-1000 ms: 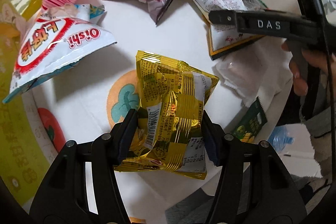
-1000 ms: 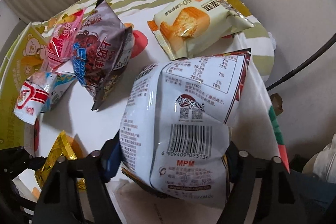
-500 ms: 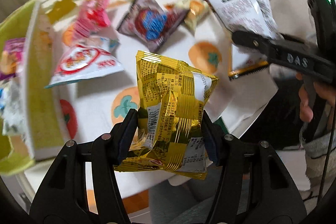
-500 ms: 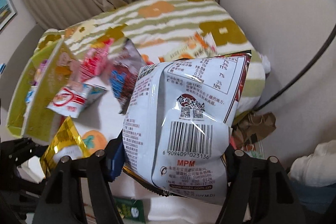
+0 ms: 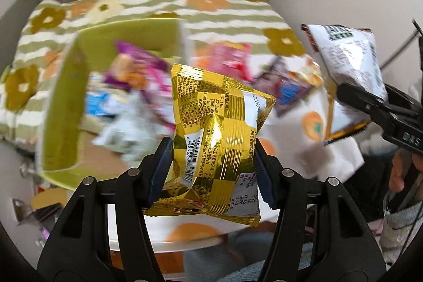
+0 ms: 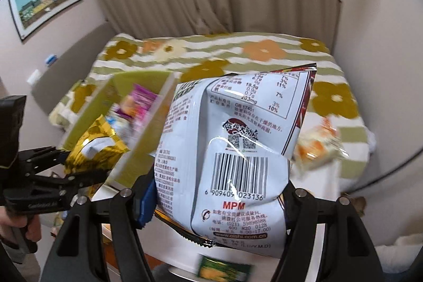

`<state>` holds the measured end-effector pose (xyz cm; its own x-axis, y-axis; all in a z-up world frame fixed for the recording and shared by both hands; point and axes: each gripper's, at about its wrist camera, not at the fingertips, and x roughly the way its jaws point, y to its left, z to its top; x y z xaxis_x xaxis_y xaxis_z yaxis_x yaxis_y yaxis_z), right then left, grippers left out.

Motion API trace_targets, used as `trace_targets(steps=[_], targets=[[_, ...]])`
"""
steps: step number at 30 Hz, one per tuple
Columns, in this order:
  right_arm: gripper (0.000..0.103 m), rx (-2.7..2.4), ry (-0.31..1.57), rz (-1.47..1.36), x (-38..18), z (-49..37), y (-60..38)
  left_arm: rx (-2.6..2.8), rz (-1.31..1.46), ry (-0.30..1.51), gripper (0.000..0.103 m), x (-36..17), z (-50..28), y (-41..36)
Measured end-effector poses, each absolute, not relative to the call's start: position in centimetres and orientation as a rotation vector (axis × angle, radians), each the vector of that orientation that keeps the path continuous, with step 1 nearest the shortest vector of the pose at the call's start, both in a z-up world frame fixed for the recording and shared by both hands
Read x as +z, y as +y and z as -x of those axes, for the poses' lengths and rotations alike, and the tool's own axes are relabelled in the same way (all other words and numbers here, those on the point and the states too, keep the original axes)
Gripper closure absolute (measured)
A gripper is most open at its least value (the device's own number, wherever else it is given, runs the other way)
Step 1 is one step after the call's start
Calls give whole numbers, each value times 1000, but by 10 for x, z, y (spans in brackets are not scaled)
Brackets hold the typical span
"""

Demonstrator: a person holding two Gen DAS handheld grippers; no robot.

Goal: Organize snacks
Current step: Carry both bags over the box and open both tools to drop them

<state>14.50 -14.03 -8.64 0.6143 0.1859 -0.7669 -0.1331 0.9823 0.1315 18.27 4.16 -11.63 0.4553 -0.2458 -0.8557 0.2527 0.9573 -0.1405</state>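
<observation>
My left gripper (image 5: 211,171) is shut on a gold foil snack bag (image 5: 216,134), held in the air above the white table (image 5: 317,102). My right gripper (image 6: 216,200) is shut on a larger white snack bag (image 6: 238,149) with a barcode, also lifted. In the left wrist view the white bag (image 5: 349,62) and right gripper show at the right. In the right wrist view the gold bag (image 6: 95,144) and left gripper (image 6: 66,163) show at the left. A green box (image 5: 60,107) holding several snack packs lies beyond the gold bag.
Loose snacks stay on the table: a pink pack (image 5: 227,60), a dark purple bag (image 5: 285,89), an orange-and-white pack (image 6: 317,147). A small green packet (image 6: 224,268) lies near the table's front edge. A flowered striped bed (image 6: 238,54), curtain and walls stand behind.
Both grippers have risen with their bags and swung left, bringing the green box into view. The table and loose snacks now sit lower and farther off.
</observation>
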Motion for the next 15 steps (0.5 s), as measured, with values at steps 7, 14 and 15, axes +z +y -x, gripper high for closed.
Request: trace_targets(steps=[7,14,15], targets=[[37,281,890,-69,-89,-186,-47,-188,-3,1061,48,-126,-212,128],[37,310,944,-54,-110,-212,14,-184,42,1101,42,-152,-240,179],[37,310,953,-52,-113,-214,19,-187,44,1102,36,-154,-243,183]])
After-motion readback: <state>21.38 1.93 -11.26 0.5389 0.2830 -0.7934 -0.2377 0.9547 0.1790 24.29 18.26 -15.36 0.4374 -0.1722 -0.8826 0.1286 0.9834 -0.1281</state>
